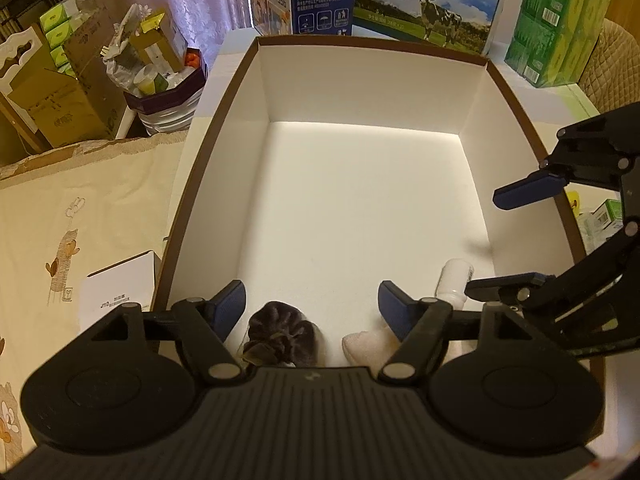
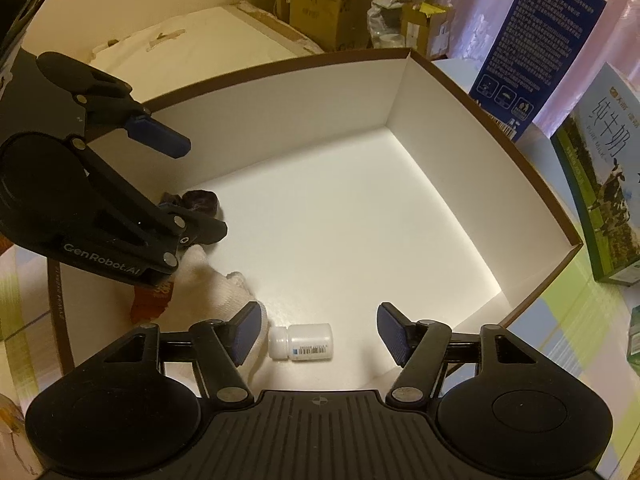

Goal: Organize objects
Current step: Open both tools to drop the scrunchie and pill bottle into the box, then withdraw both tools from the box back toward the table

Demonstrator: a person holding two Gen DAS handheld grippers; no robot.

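While both tools hang over the near end of an open box, neither has hold of anything. The left tool (image 1: 312, 304) has its blue-padded fingers (image 1: 230, 304) spread wide with only air between them; just beyond and below its fingertips a dark scrunchie (image 1: 280, 334) lies on the box floor, slightly to the left-finger side. Close by the right finger lies a white cloth bundle (image 1: 370, 346), partly hidden under that finger. Further out on the same side a small white bottle (image 1: 454, 278) lies on its side.

The right tool (image 2: 318, 332) is likewise wide open and empty. The bottle (image 2: 302, 342) lies on its side directly between its fingertips, nearer the left finger, cap toward that finger, touching neither pad as far as can be seen. The white cloth (image 2: 224, 286) sits just beyond the left finger, and the scrunchie (image 2: 200, 202) lies farther out, partly behind the other tool.

Ahead of both tools the box (image 1: 264, 80) stretches away, white inside with a brown rim, the rest of its floor bare. It stands on a bench (image 1: 80, 216) with a pale patterned cover. Past the far wall stand milk cartons (image 1: 424, 0), with green tissue packs (image 1: 556, 28) to the right and cardboard boxes (image 1: 60, 96) off to the left.
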